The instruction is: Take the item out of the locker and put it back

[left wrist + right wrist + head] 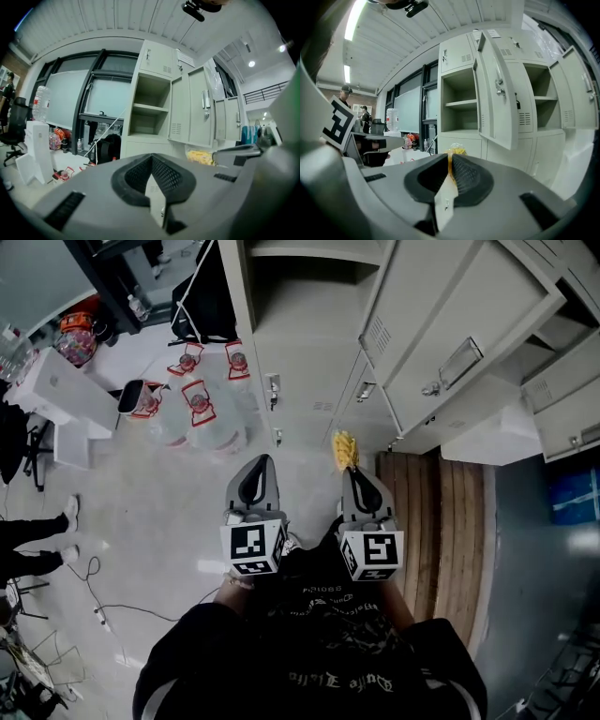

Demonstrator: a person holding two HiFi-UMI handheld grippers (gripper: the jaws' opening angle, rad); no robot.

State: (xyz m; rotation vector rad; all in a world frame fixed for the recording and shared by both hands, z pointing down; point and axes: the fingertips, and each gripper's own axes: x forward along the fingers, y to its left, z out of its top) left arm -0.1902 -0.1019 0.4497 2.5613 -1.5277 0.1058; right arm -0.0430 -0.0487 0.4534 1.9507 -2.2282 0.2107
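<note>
My right gripper (349, 471) (450, 158) is shut on a crinkly yellow packet (345, 450) (457, 151), which sticks out past its tips. It is held in the air in front of the beige lockers, short of the open compartment (309, 296) (461, 101) with its shelf. That compartment's door (450, 324) (497, 93) swings out to the right. My left gripper (262, 461) (151, 157) hovers beside the right one, shut with nothing between its pads. The left gripper view also catches the yellow packet (200, 157) off to the right and the open compartment (149, 105) ahead, which looks bare inside.
Several big water jugs (202, 409) with red handles stand on the floor left of the lockers, near a black bag (206, 296) and white boxes (56, 390). Wooden planks (441, 521) lie on the right. A person's legs (37, 540) and cables are at far left.
</note>
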